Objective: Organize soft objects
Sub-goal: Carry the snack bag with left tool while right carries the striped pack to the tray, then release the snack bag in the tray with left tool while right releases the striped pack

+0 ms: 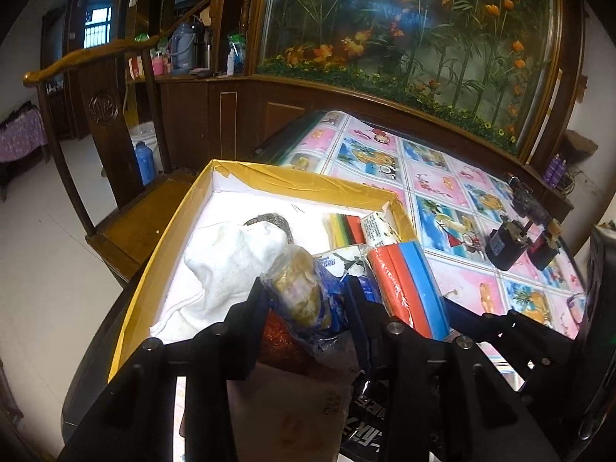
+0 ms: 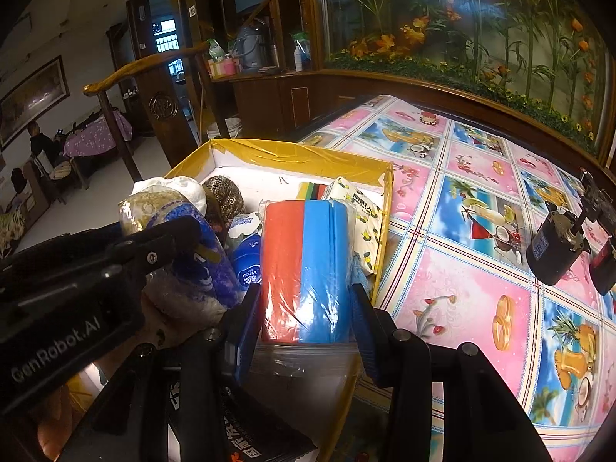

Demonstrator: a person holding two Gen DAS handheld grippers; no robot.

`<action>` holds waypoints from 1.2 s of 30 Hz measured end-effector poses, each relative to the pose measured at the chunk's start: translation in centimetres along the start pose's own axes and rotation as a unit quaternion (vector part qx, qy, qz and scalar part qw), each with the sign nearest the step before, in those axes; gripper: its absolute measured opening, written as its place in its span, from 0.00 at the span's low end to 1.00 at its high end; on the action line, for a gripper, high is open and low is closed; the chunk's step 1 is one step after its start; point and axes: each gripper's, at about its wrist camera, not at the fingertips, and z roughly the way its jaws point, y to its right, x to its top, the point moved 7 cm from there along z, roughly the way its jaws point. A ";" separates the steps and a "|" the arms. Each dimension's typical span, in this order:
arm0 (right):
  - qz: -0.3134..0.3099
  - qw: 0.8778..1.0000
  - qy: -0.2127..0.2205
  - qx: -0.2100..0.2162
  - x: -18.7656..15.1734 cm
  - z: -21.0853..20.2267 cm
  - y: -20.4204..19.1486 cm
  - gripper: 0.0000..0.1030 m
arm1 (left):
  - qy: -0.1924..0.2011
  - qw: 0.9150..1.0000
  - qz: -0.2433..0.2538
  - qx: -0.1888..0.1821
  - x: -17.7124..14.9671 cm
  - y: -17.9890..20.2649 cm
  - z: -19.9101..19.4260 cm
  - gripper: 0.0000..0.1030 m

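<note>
Sitting between right fingers (image 2: 246, 331): wrapped red-and-blue sponge pack (image 2: 308, 269).

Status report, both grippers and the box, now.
Left gripper around the clear-wrapped bundle, grip unclear. Right gripper shut on the orange-and-blue sponge pack. Both over the crowded yellow-rimmed box: white towel, tissue packs.

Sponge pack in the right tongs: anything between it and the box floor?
Yes. The sponge pack sits over a tissue pack and a lemon-print pack crowding that end of the box.
</note>
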 end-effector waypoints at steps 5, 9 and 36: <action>-0.001 1.000 0.004 0.001 -0.1 -0.2 -0.1 0.48 | 0.012 1.000 0.014 0.011 -0.1 0.3 -0.3 0.50; -0.003 1.000 0.005 0.001 -0.1 -0.3 -0.1 0.48 | 0.019 0.999 0.021 0.016 0.0 0.5 -0.6 0.52; -0.012 0.998 0.066 0.014 -0.1 -4.6 -0.3 0.63 | 0.061 0.997 0.035 0.025 0.3 1.6 -4.5 0.74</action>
